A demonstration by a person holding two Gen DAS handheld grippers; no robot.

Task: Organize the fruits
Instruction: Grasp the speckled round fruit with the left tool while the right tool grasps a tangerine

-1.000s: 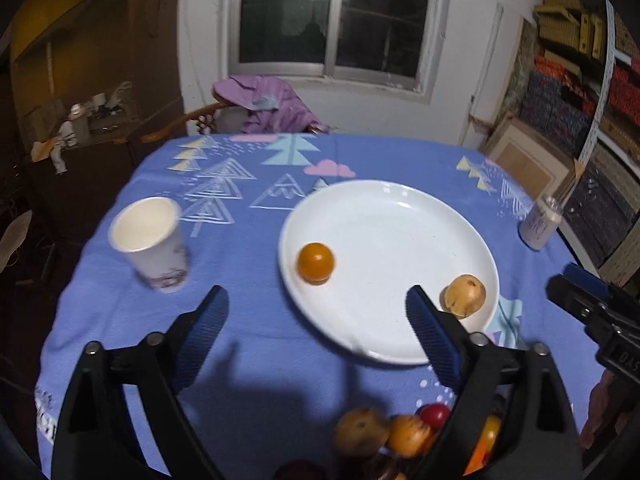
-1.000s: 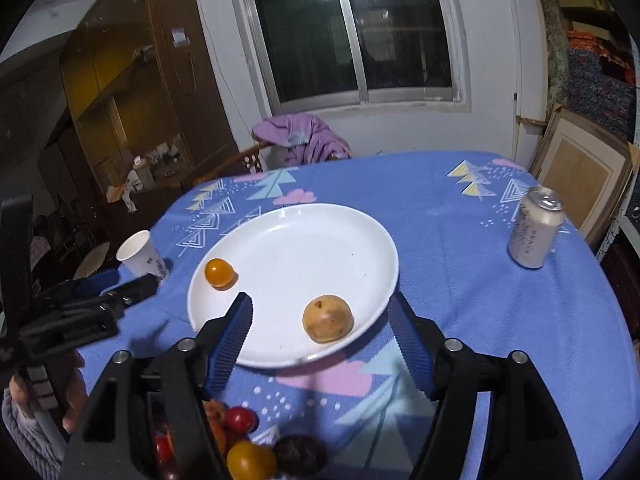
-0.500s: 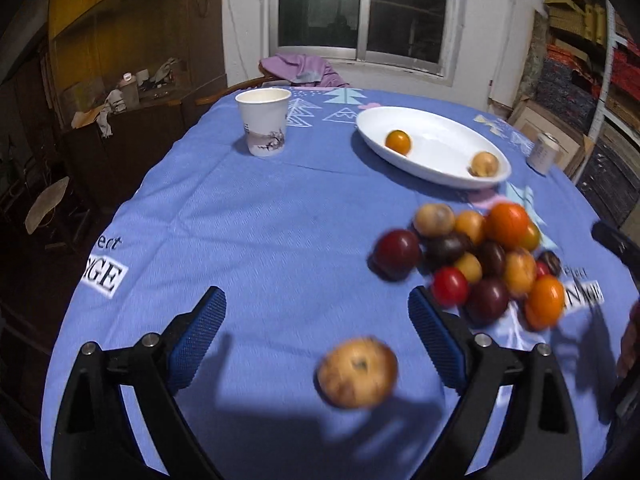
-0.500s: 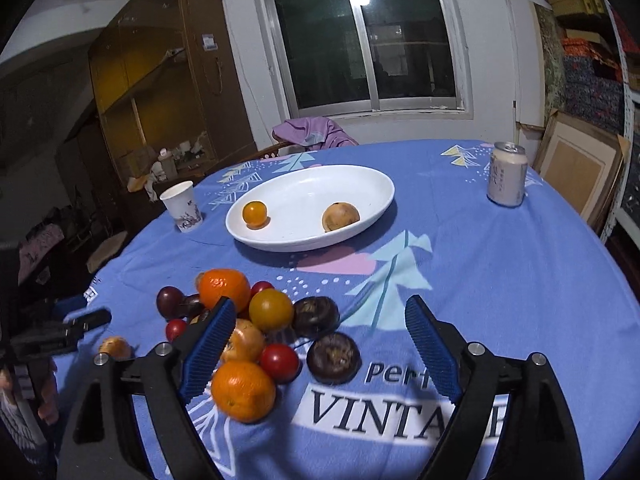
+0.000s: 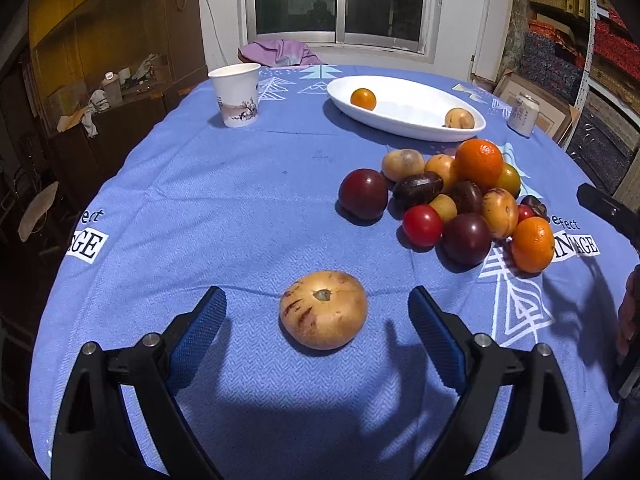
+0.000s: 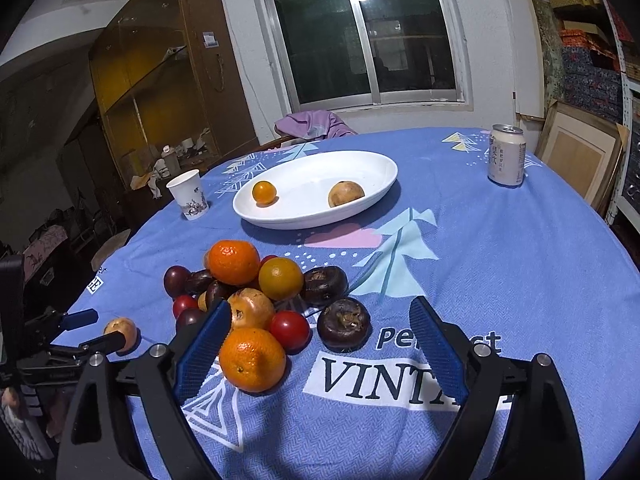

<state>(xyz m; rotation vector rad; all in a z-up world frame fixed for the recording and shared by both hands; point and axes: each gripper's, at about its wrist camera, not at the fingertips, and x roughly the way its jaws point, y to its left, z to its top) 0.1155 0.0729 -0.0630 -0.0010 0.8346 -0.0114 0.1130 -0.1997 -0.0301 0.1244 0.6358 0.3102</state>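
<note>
Fruits (image 5: 460, 200) sit heaped at right, awaiting the plate (image 5: 404, 120); the left gripper (image 5: 316, 320) straddles a stray pear (image 5: 323, 309), fingers wide, empty. The right gripper (image 6: 320, 344), just opening, holds nothing.

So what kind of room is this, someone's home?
Probably a lived-in home, perhaps a dining room that doubles as storage: a round table under a blue printed tablecloth, a wooden cabinet with cluttered shelves, and a window dark with night.

I take the fruit pile (image 5: 456, 200) as landmark; behind it the plate (image 5: 404, 120) holds two fruits; paper cup (image 5: 239, 94) behind-left; can (image 5: 522, 114) behind-right; lone fruit (image 5: 323, 309) before-left of it.
</note>
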